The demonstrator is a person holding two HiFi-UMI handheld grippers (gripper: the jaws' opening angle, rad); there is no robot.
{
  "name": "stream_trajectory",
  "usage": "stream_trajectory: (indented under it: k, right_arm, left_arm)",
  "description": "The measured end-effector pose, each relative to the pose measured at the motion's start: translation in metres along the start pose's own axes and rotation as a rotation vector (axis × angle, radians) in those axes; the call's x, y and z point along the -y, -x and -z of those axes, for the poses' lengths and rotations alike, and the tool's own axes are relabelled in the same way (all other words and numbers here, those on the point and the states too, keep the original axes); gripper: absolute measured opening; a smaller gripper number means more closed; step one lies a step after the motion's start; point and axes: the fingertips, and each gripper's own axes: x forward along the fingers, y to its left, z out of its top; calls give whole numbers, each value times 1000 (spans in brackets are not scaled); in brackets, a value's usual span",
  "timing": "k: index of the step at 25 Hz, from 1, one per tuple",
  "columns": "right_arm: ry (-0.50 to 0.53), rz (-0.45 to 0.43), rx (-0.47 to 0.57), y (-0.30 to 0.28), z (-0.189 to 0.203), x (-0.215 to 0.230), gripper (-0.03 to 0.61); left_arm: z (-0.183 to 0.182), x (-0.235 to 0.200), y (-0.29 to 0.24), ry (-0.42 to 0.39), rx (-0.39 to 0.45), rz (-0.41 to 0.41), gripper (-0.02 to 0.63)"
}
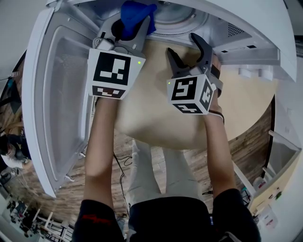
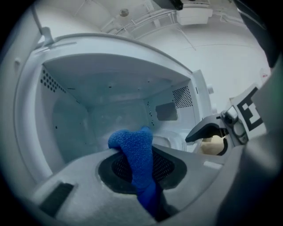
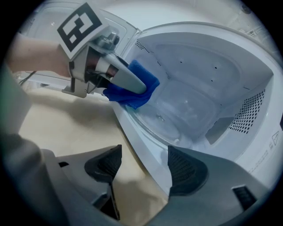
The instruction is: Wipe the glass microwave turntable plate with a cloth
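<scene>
Head view: the left gripper (image 1: pixel 132 26) reaches into the open microwave (image 1: pixel 251 26), its jaws clamped on a blue microfibre cloth (image 1: pixel 137 12). The right gripper (image 1: pixel 185 47) hovers just beside it over the beige tabletop (image 1: pixel 156 118), jaws spread. The door (image 1: pixel 57 104) is swung wide on the left.

Left gripper view: the cloth stands up between the closed pads, its bunched end pointing into the cavity — the hold looks firm, though only a narrow wad is exposed for wiping.

Right gripper view: the jaws stand apart with nothing between them, only tabletop and the microwave's front sill behind. The glass turntable plate (image 3: pixel 185 110) lies flat on the cavity floor. The cloth is at its front-left rim, but I cannot tell whether it presses on the glass.

To wipe well, lower the wad flat onto the glass and sweep in arcs from rim to centre — lightly, since the plate may turn or shift. The free gripper could steady the plate's rim.
</scene>
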Motion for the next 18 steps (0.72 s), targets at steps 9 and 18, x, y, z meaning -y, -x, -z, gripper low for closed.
stream_trajectory:
  k: [9, 18]
  right_arm:
    - [0, 2, 0, 0, 0, 1, 291]
    - [-1, 1, 0, 0, 0, 0, 291]
  left_arm:
    - [-13, -11, -20, -31, -26, -27, 54]
    - [-13, -5, -43, -173, -67, -1, 54]
